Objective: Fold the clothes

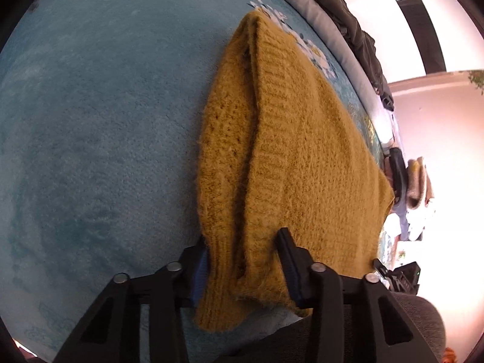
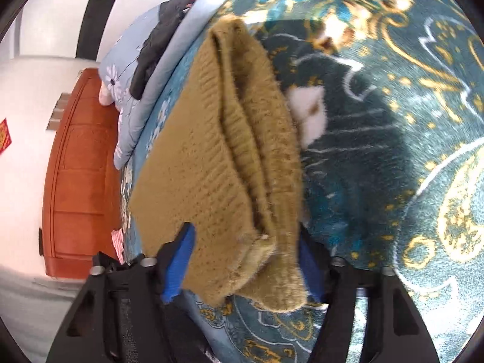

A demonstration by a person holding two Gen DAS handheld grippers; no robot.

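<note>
Both grippers, left (image 1: 246, 260) and right (image 2: 245, 257), pinch the sweater (image 1: 287, 151), its long axis toward 12 o'clock over the blanket (image 1: 90, 121).

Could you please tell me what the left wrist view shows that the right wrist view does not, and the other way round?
Only the left wrist view shows the plain teal part of the blanket and the left gripper. Only the right wrist view shows the orange wooden cabinet, the gold-patterned part of the blanket and the right gripper. Both show the mustard knit sweater, clamped at one end by each gripper, and the dark garment on pale bedding.
</note>
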